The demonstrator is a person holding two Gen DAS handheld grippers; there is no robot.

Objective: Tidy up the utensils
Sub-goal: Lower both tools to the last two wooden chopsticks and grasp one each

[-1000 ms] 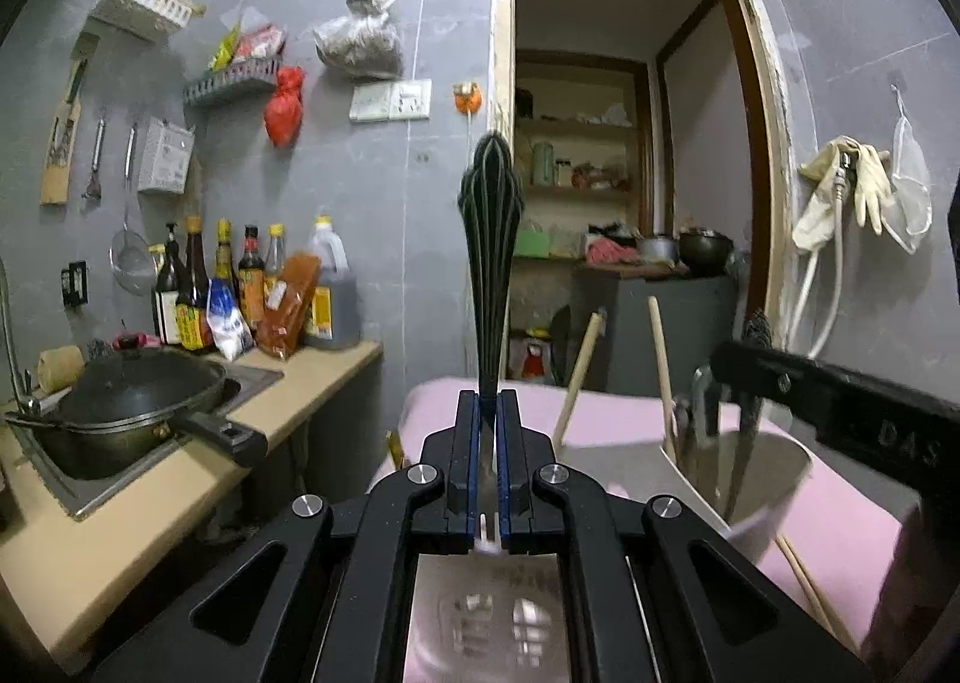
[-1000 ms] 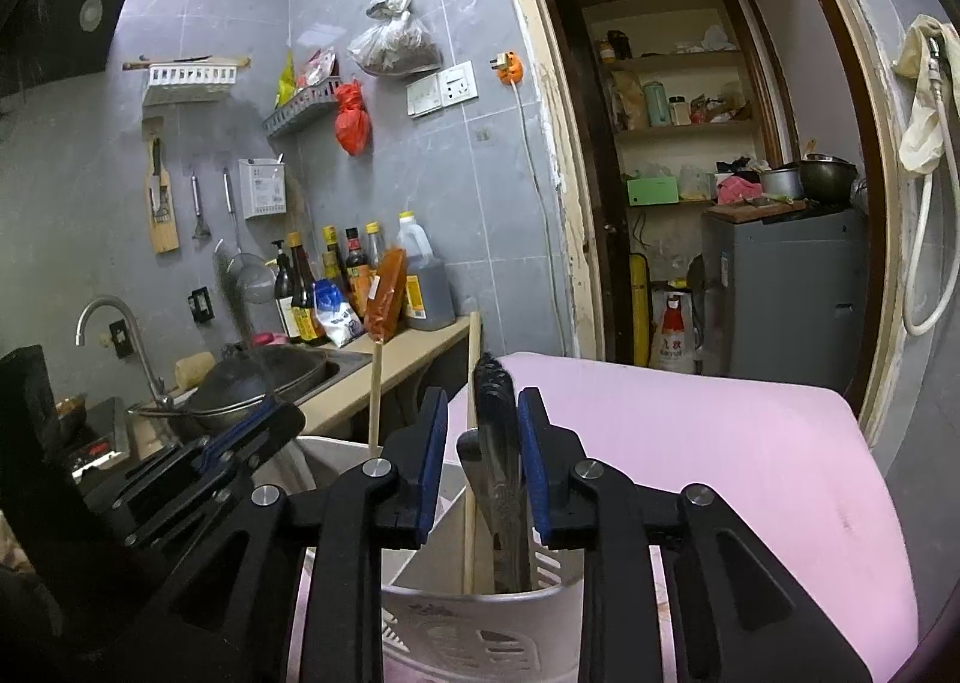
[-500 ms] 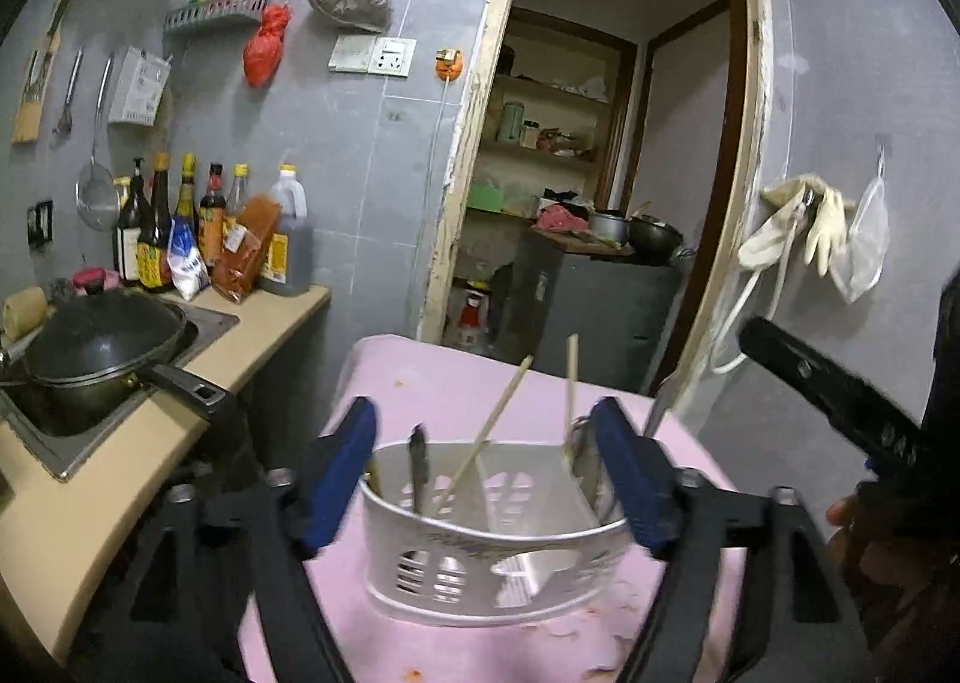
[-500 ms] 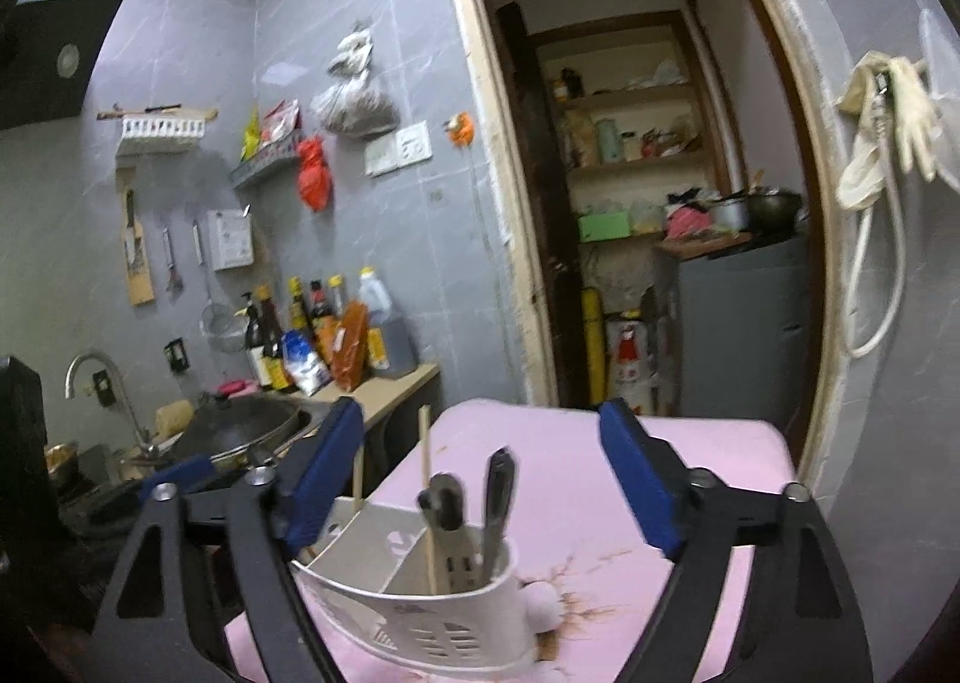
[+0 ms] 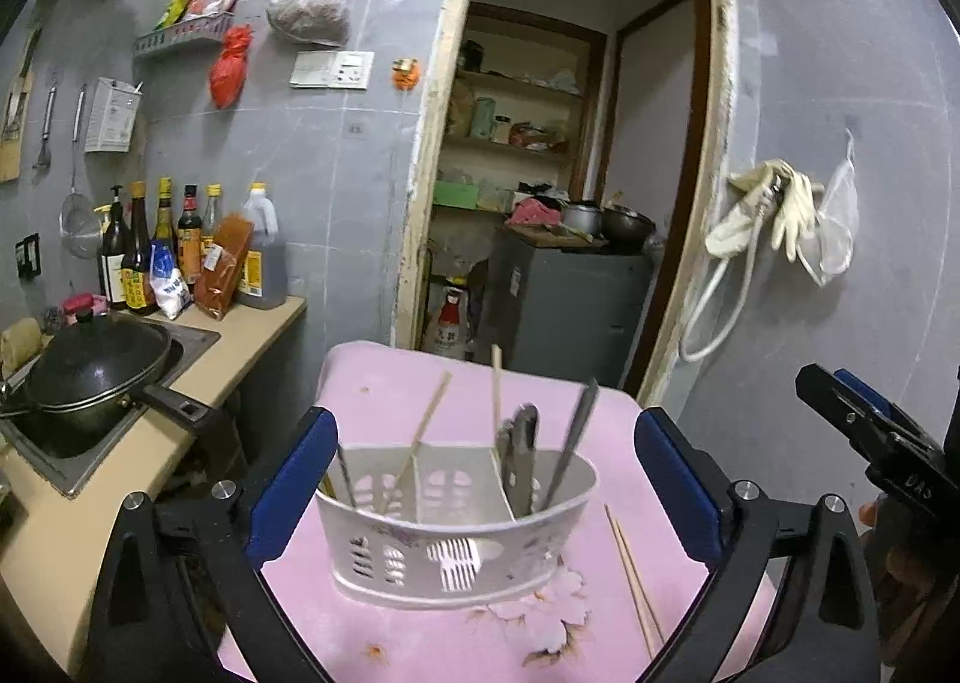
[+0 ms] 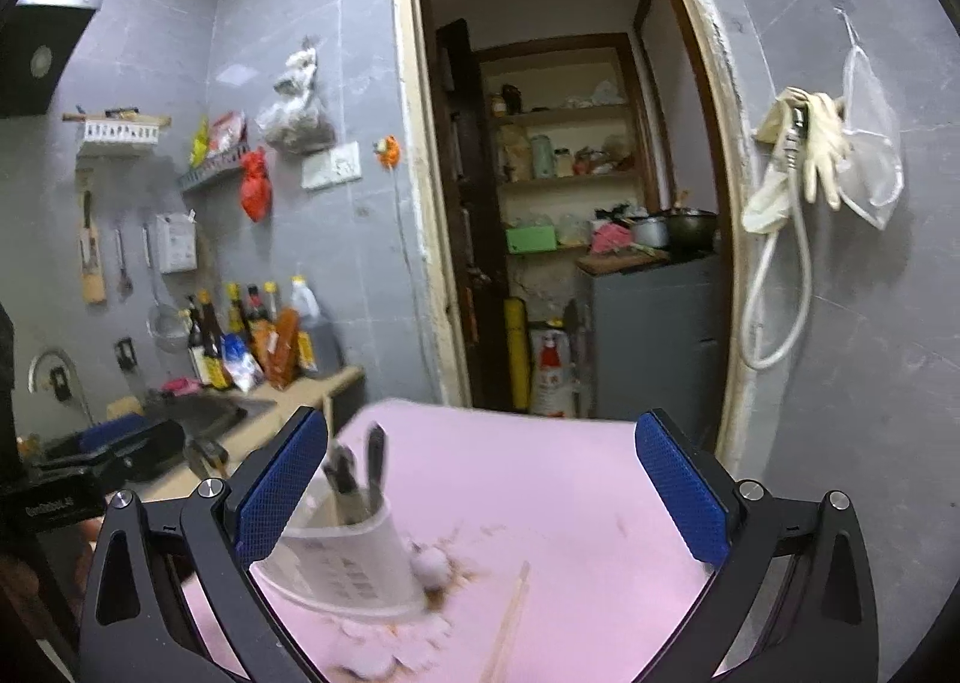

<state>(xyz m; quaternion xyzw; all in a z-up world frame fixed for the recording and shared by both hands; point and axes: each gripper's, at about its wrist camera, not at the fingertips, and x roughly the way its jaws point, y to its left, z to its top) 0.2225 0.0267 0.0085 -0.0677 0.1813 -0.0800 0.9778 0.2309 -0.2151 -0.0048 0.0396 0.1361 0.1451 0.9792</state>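
Note:
A white slotted utensil holder (image 5: 456, 533) stands on the pink table (image 5: 420, 641). It holds wooden chopsticks (image 5: 429, 422) and dark-handled cutlery (image 5: 522, 449). My left gripper (image 5: 480, 491) is open and empty, its blue pads either side of the holder, pulled back from it. A loose pair of chopsticks (image 5: 630, 575) lies on the table right of the holder. My right gripper (image 6: 480, 503) is open and empty above the table. The holder (image 6: 342, 557) sits by its left pad, and the loose chopsticks (image 6: 510, 617) lie below. The right gripper also shows in the left wrist view (image 5: 870, 437).
A counter (image 5: 90, 509) with a black wok (image 5: 90, 377) in a sink lies to the left, with sauce bottles (image 5: 180, 251) at its back. An open doorway (image 5: 558, 203) is behind the table. Gloves and a hose (image 5: 774, 209) hang on the right wall.
Both grippers were shut on dark-handled utensils over the holder; both have opened, left the utensils standing in the holder, and drawn back and up from it.

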